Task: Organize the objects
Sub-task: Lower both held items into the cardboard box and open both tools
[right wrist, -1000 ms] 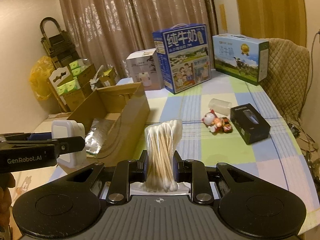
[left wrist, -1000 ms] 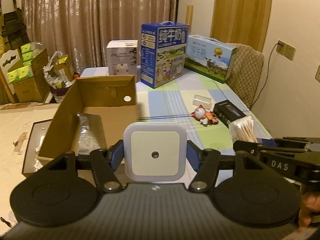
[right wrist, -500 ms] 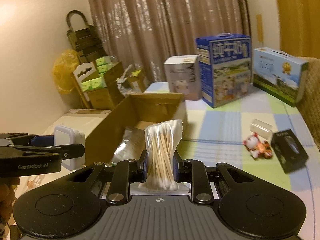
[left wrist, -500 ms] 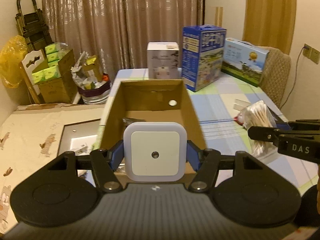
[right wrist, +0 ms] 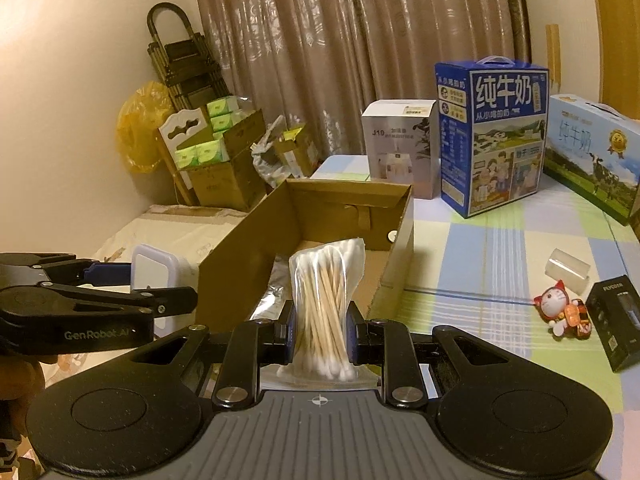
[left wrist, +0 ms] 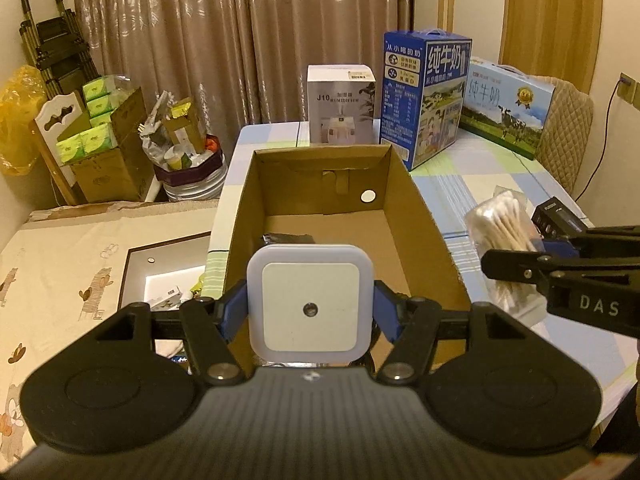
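1. The left tool clamps one white square night light upright, at 6 o'clock from the open cardboard box, likely ready to drop it in.
2. The right tool pinches one bag of cotton swabs at the box's near end.
3. On the surface at 3 o'clock wait three loose things: one cat figurine, one black case, one clear container.

A lived-in home: brown curtains far behind a checked-cloth table, milk cartons, a padded chair at right.
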Available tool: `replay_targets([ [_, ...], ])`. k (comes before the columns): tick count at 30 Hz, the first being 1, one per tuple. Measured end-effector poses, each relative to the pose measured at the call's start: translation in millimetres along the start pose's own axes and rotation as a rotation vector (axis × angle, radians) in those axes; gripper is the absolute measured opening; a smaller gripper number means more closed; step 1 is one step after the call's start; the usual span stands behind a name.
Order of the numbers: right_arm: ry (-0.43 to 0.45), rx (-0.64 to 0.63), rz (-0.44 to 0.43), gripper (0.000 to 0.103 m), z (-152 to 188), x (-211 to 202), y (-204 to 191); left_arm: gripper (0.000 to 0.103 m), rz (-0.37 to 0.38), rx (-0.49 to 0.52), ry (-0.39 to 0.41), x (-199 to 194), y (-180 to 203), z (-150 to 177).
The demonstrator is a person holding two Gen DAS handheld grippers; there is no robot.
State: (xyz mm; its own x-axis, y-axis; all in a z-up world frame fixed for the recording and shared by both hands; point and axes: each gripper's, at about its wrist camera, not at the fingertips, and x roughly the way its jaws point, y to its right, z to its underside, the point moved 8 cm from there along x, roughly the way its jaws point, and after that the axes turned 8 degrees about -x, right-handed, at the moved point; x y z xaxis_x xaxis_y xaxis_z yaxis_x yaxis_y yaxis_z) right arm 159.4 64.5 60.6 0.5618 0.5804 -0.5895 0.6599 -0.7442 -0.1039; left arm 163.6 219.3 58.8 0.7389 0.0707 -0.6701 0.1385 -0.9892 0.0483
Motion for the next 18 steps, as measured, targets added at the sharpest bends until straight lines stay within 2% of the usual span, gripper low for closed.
replay_targets([
  [11, -0.015, -0.002, -0.003, 0.021, -3.6, 26.7, 0.4, 0.061, 0.009, -0.008, -0.020, 26.2, -8.6, -3.0],
  [12, -0.017, -0.002, -0.003, 0.021, -3.5, 28.6, 0.4, 0.064, 0.014, -0.010, -0.012, 28.1, -8.9, -3.7],
  [13, -0.019, -0.002, -0.004, 0.021, -3.2, 29.8, -0.6, 0.080, 0.019, -0.017, 0.003, 28.4, -9.3, -4.7],
  [14, -0.022, -0.002, -0.006, 0.021, -2.7, 31.2, -0.7, 0.086, 0.019, -0.027, 0.010, 29.8, -11.0, -5.3],
  [18, -0.029, 0.000, -0.008, 0.021, -1.0, 33.6, 0.3, 0.086, -0.005, -0.012, 0.005, 32.1, -15.8, -4.6],
])
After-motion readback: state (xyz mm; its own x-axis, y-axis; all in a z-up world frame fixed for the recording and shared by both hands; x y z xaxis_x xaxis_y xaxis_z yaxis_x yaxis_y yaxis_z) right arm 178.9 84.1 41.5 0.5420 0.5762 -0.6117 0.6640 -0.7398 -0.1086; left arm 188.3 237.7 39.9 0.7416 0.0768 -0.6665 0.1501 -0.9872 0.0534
